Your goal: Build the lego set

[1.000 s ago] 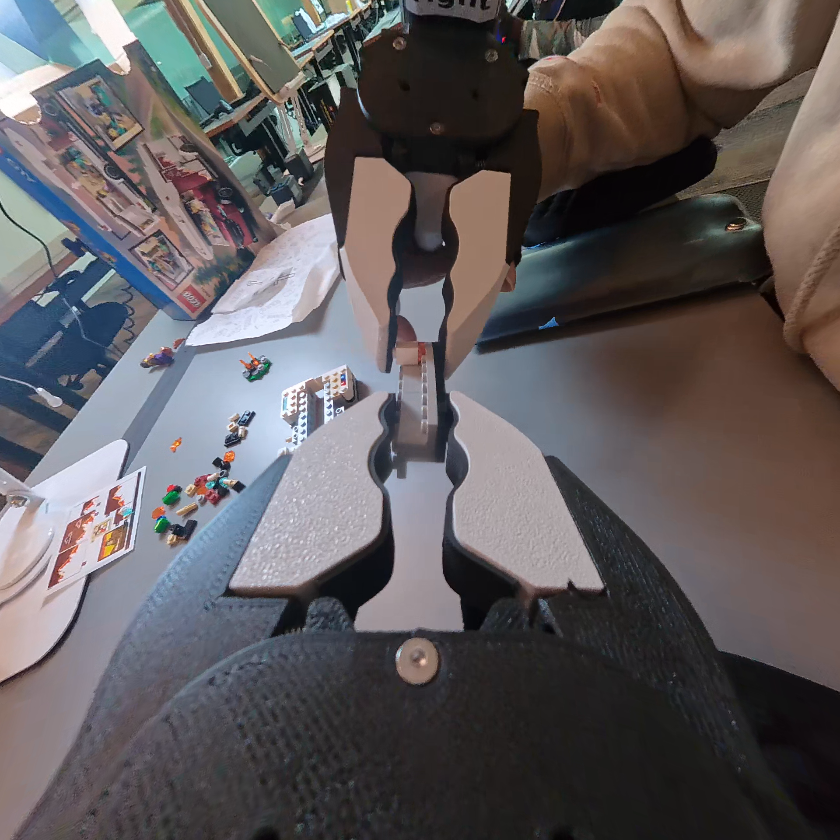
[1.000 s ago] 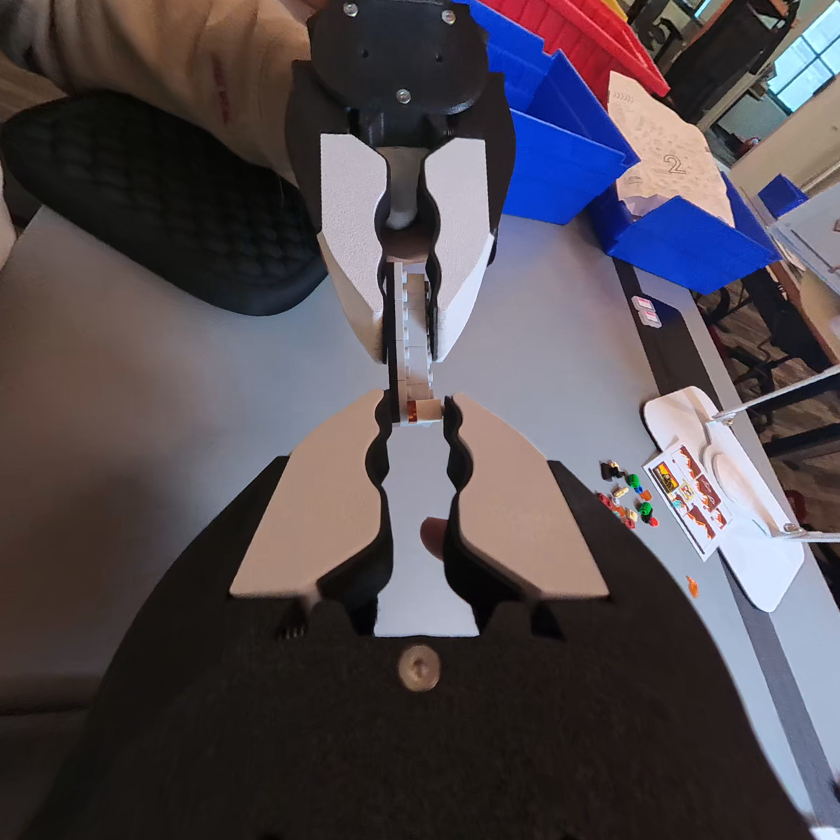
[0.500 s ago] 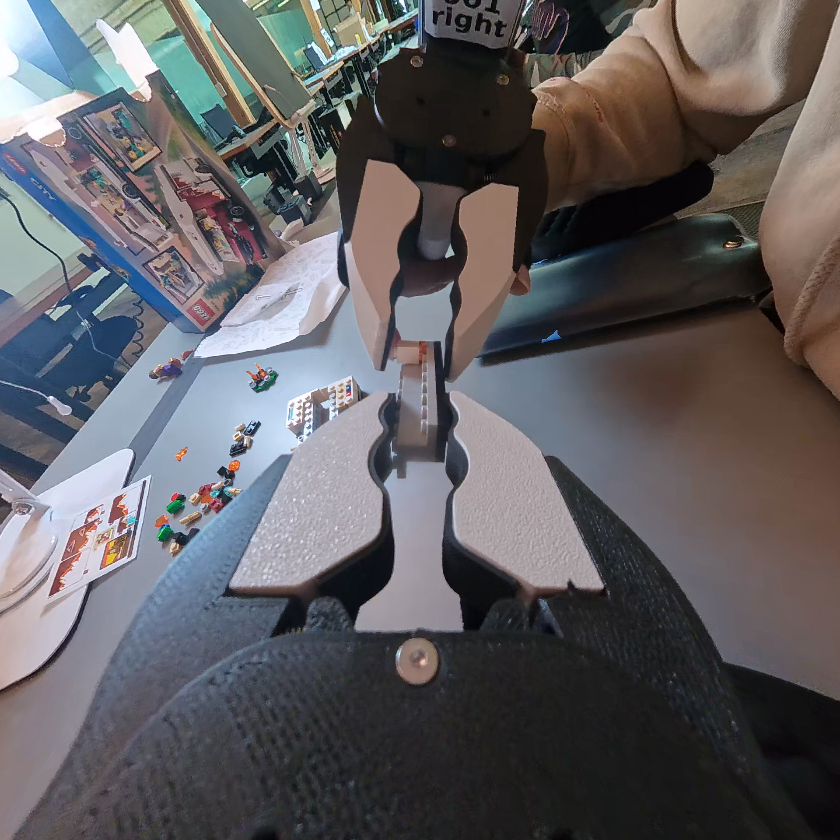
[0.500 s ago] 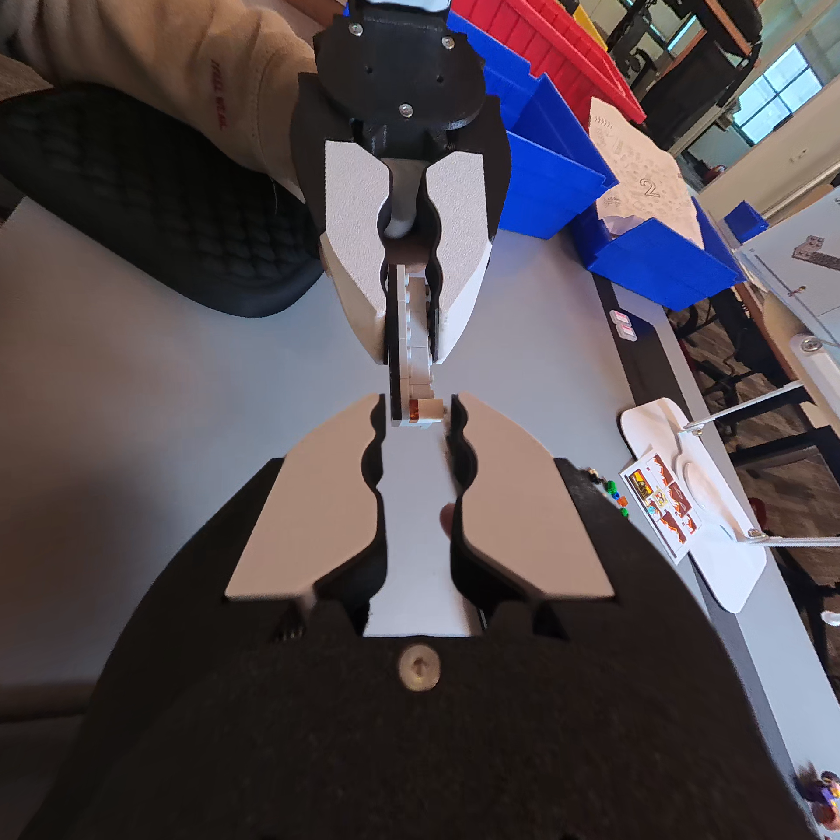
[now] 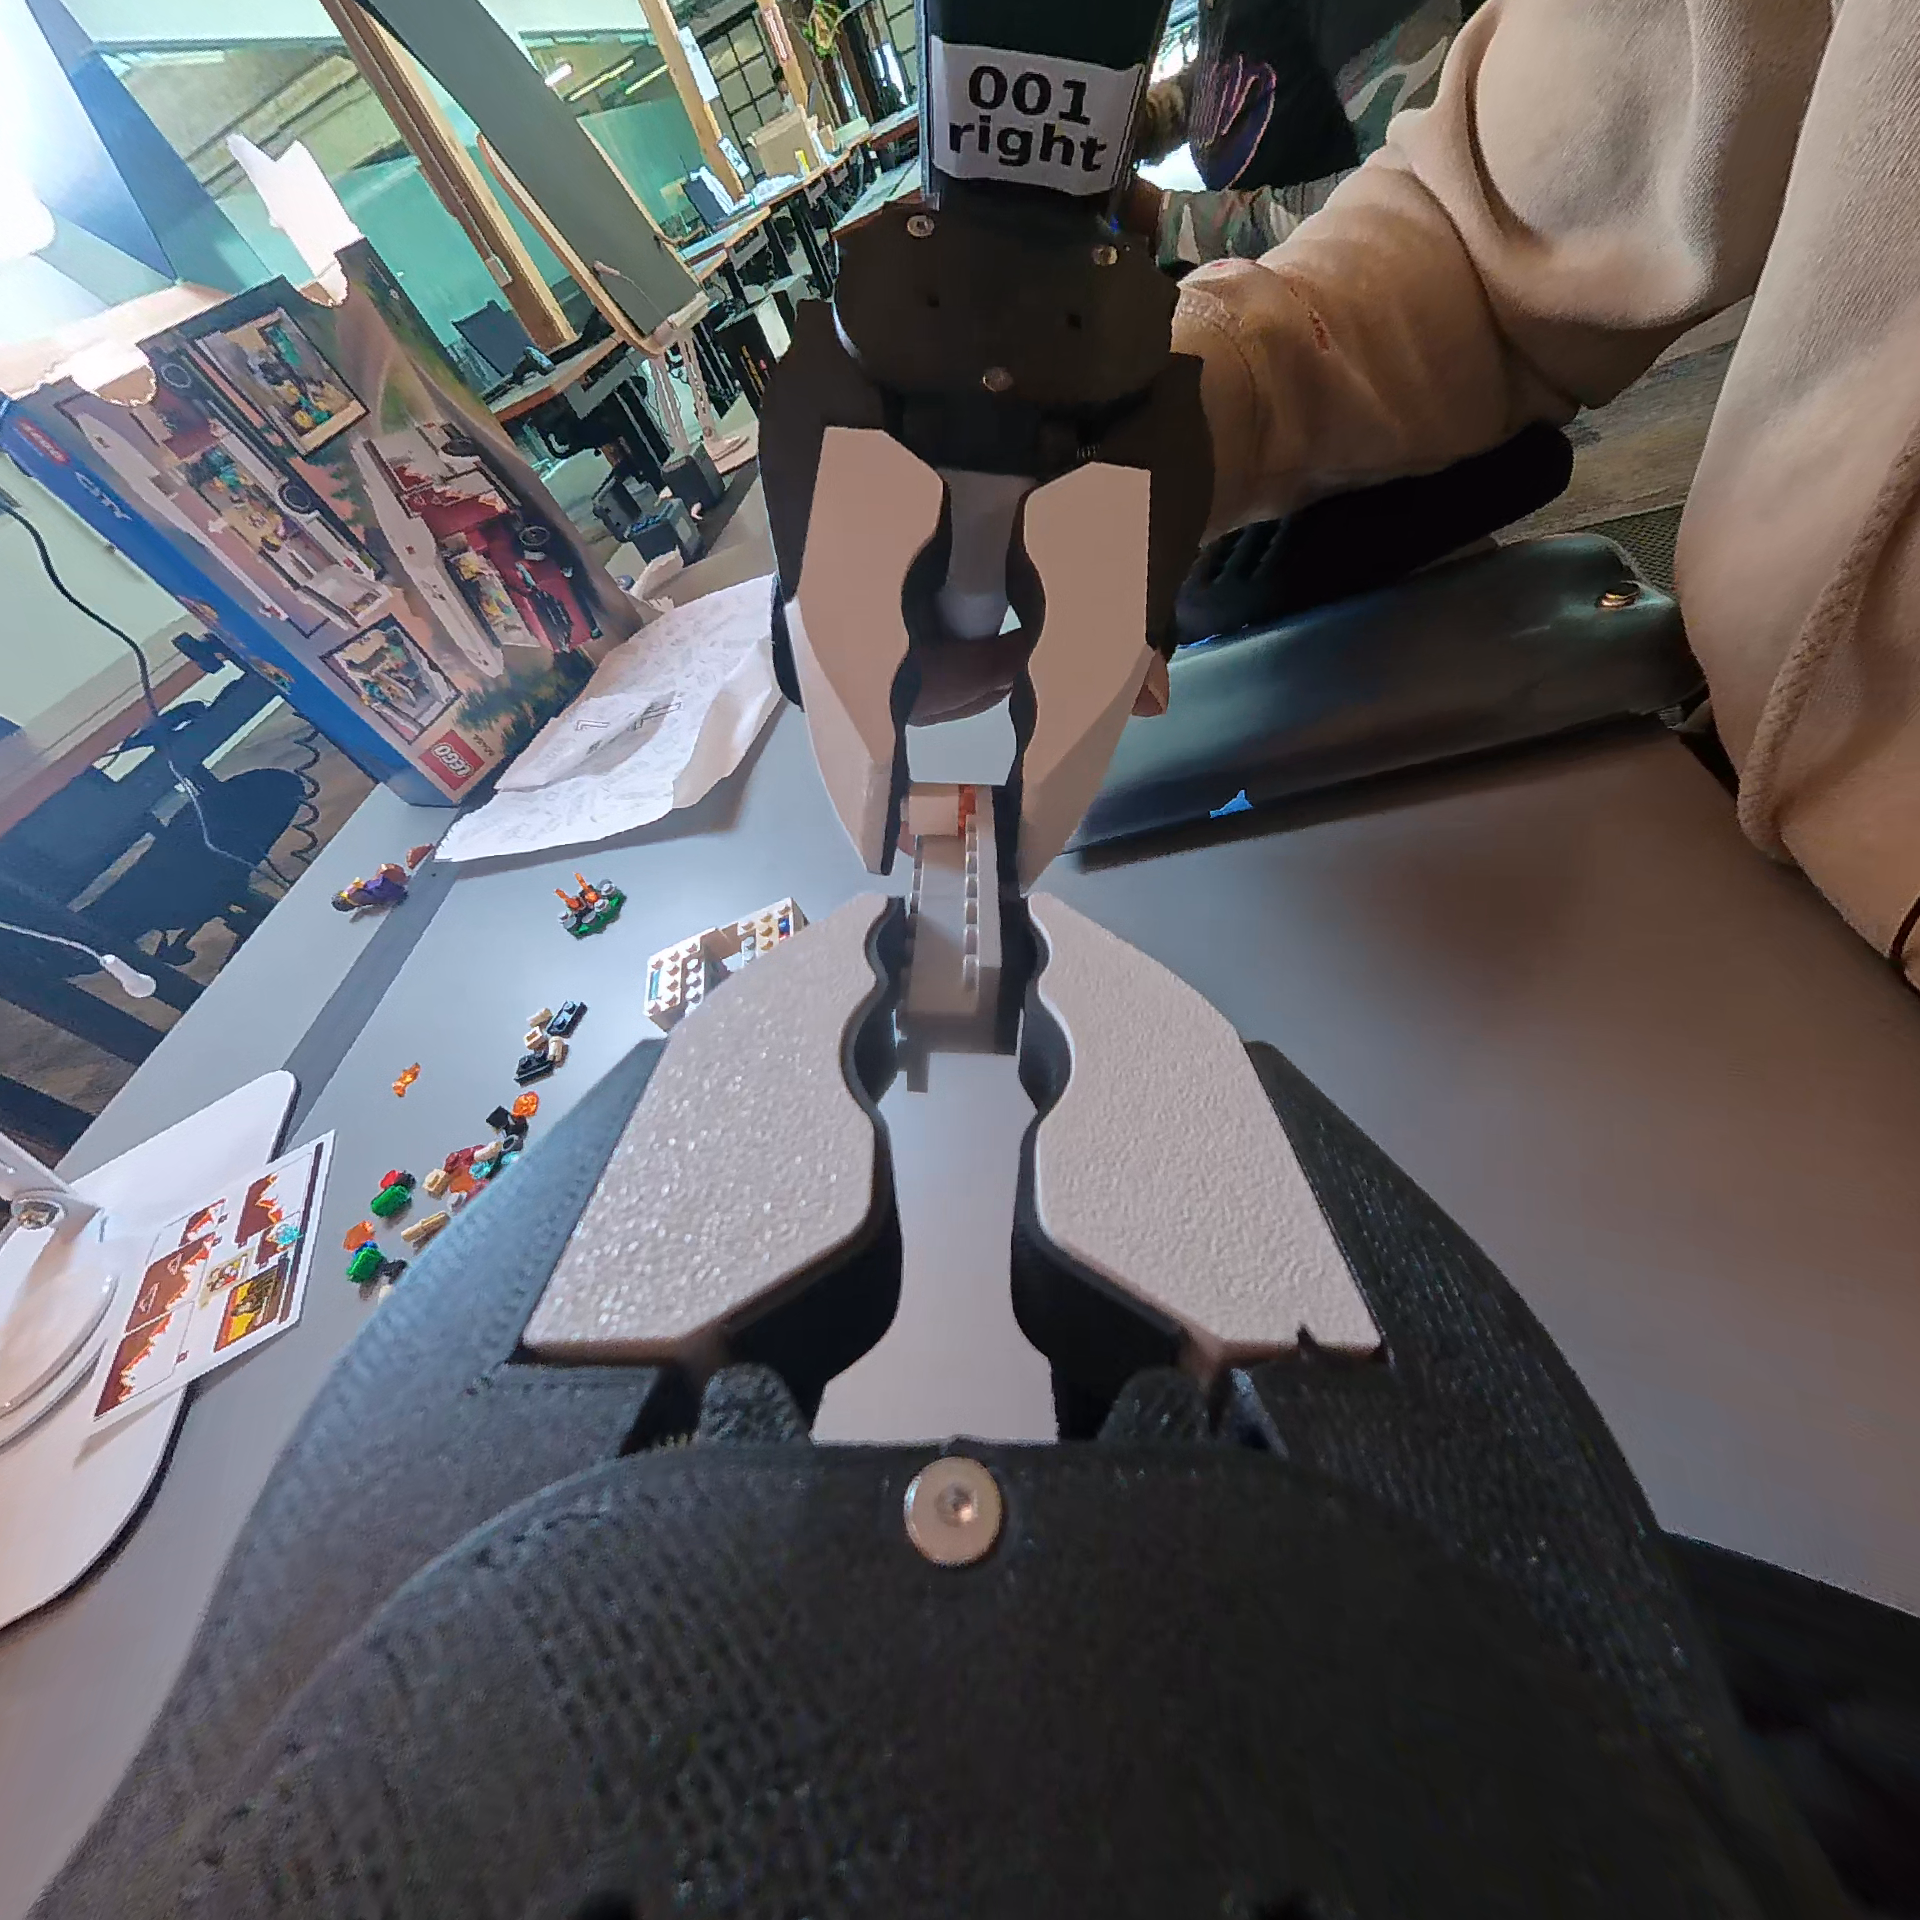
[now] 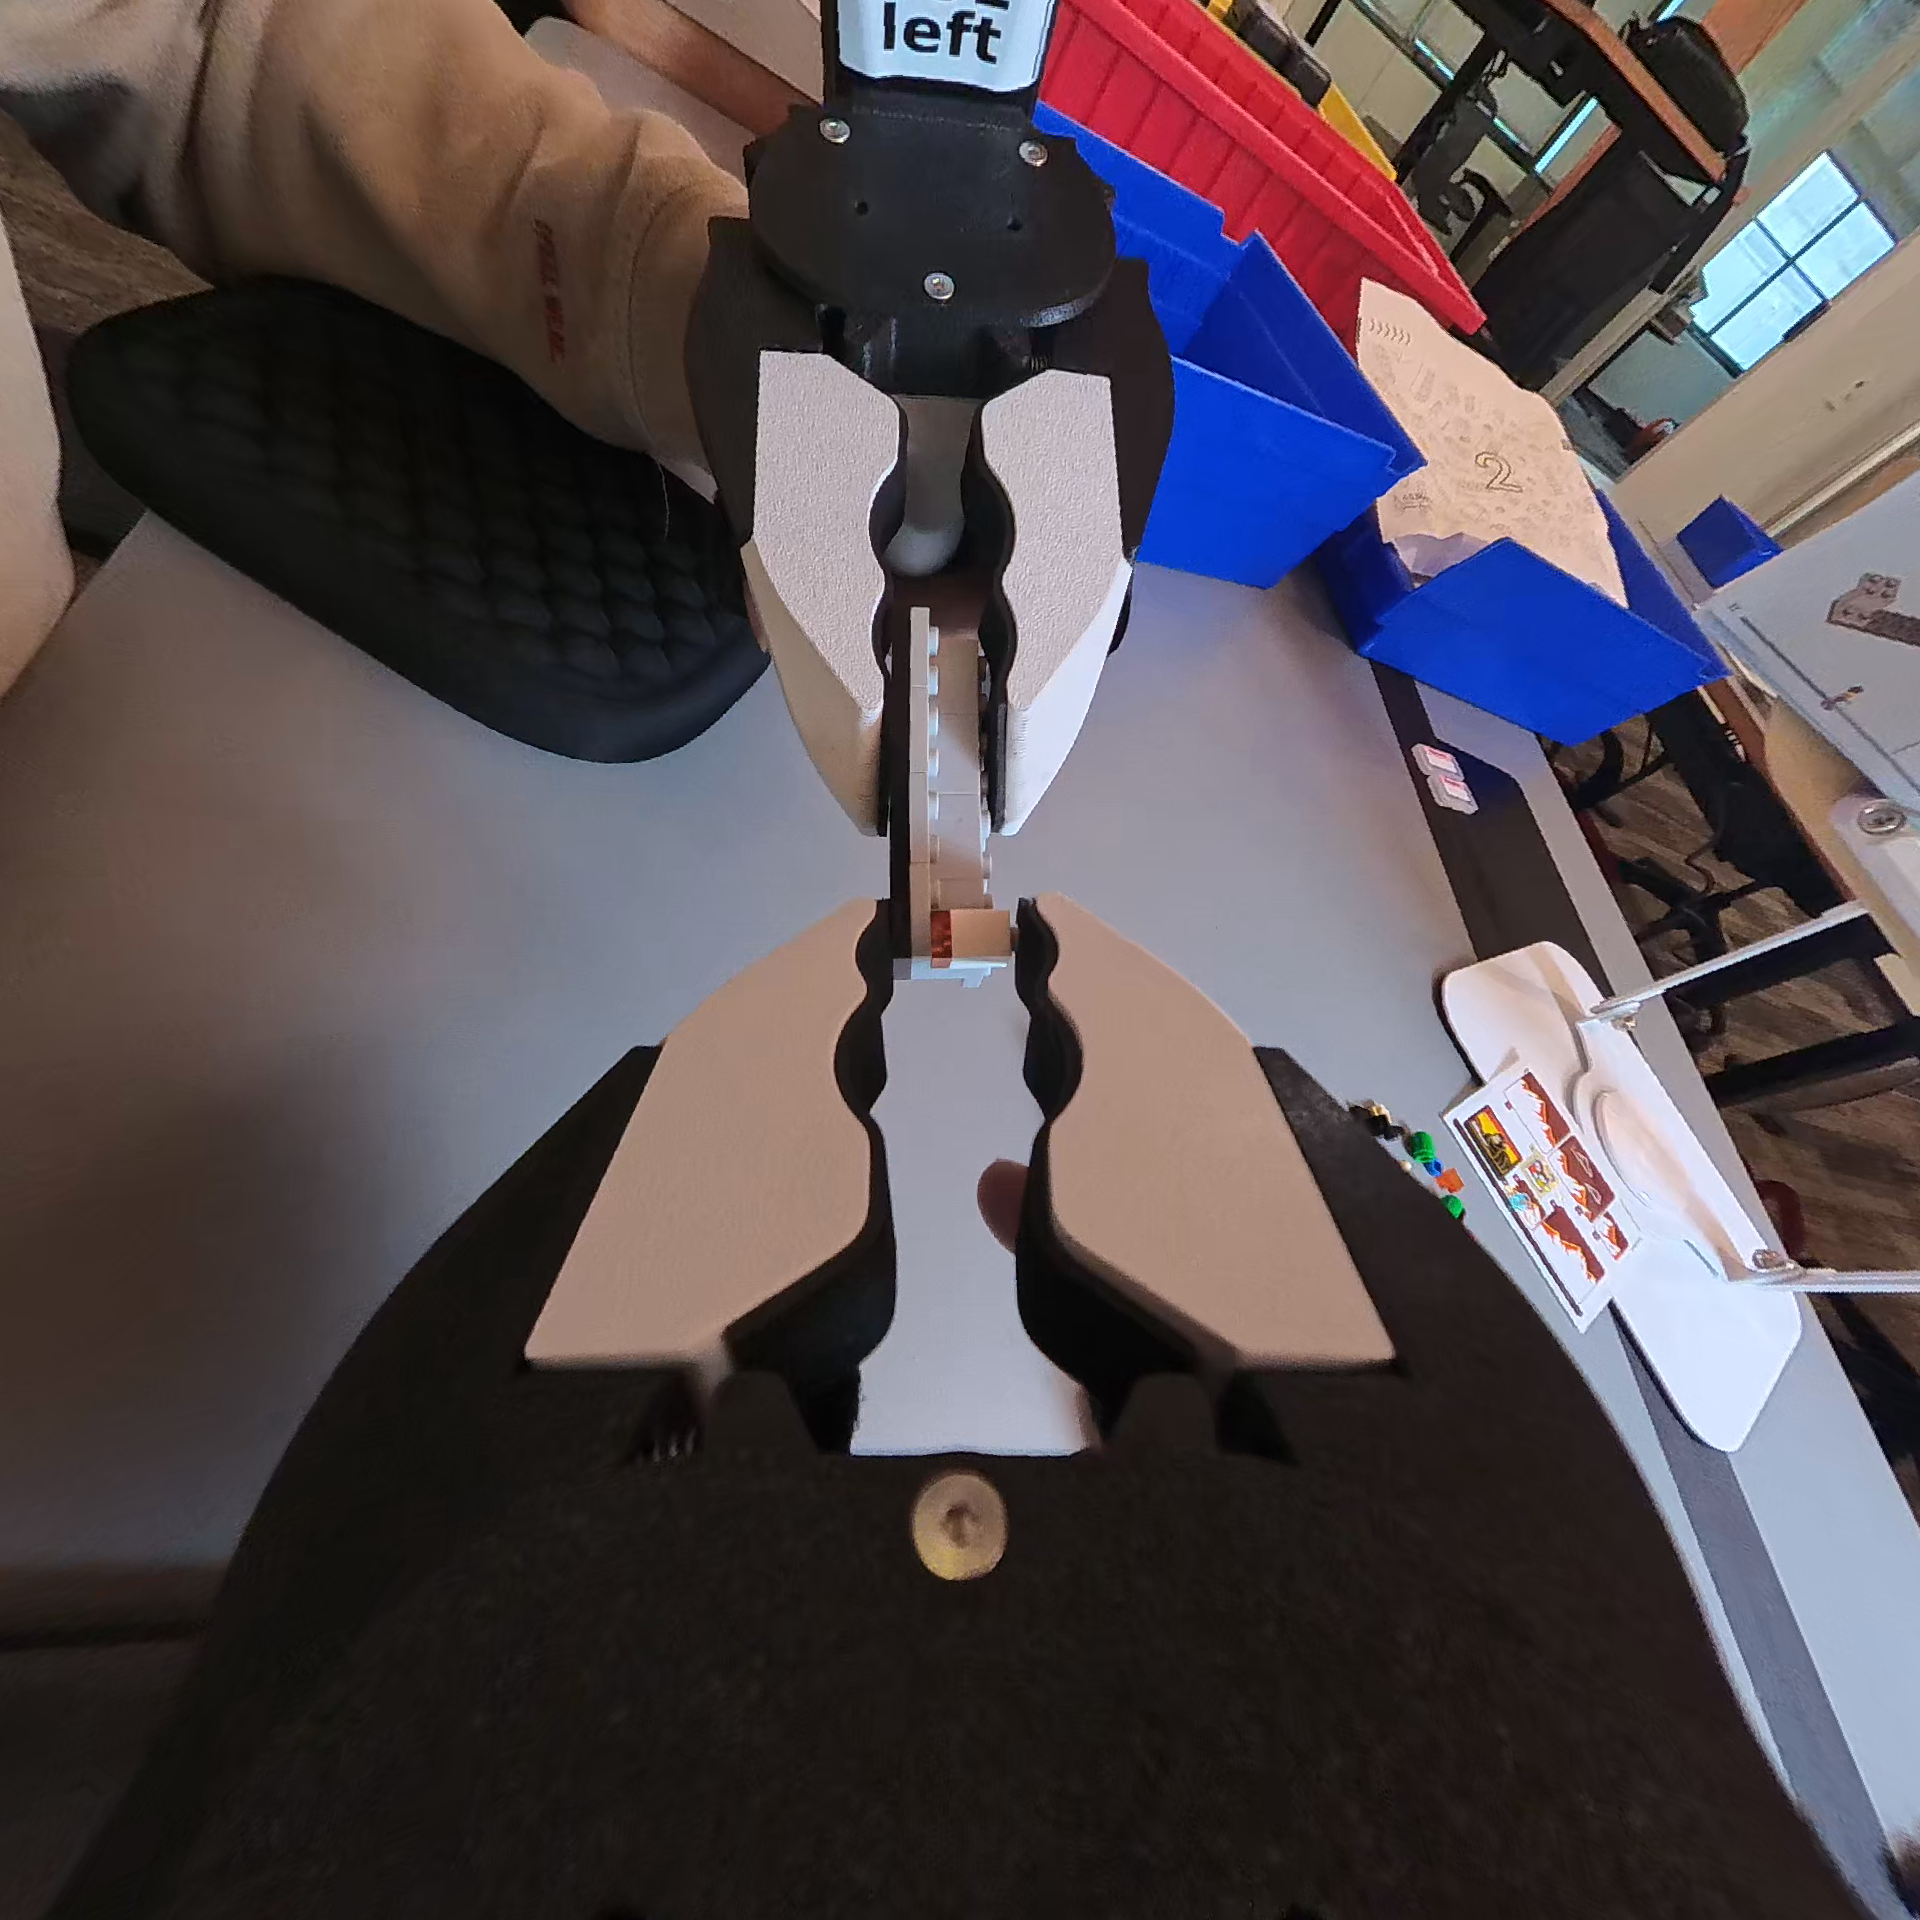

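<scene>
My left tongs (image 5: 956,914) pinch the white brick strip (image 5: 951,966) above the bench (image 5: 1455,1039), right tongs (image 6: 951,904) pinching its tan end piece (image 6: 977,930); uneven squeezing could, I think, snap the strip apart.

Grey table (image 5: 1507,1091) in an open workshop — desk rows (image 5: 748,239) behind, bright window (image 6: 1787,270) beyond.

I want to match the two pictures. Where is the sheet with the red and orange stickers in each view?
Left wrist view: the sticker sheet lies at the lower left, on the white base plate, near the loose small pieces.
Right wrist view: it lies at the right edge, on the same plate.
Shared landmark: the white lego strip held between the two grippers, in the middle of both views.
</scene>
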Motion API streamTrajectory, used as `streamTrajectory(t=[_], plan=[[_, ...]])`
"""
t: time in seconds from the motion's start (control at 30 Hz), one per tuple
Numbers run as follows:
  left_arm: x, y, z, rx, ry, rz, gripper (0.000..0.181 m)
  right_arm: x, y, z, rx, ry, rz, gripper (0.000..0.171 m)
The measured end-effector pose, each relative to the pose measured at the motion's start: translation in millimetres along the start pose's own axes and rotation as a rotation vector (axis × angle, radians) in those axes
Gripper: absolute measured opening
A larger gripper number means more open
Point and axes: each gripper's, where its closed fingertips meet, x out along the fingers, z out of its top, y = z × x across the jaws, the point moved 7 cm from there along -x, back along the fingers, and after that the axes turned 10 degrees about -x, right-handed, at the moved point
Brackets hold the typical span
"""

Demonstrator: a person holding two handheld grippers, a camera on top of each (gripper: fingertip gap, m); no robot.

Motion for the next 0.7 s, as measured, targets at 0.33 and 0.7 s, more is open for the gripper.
streamTrajectory(t=[0.33,0.7], plan=[[-1,5,-5,0.002,-0.028,0.029,0.019,-3,-3,-10,0.07,-0.038,0.02,0.033],[-2,15,-2,-0.158,-0.115,0.047,0.043,-8,-9,-8,-0.024,-0.052,-0.136,0.02]])
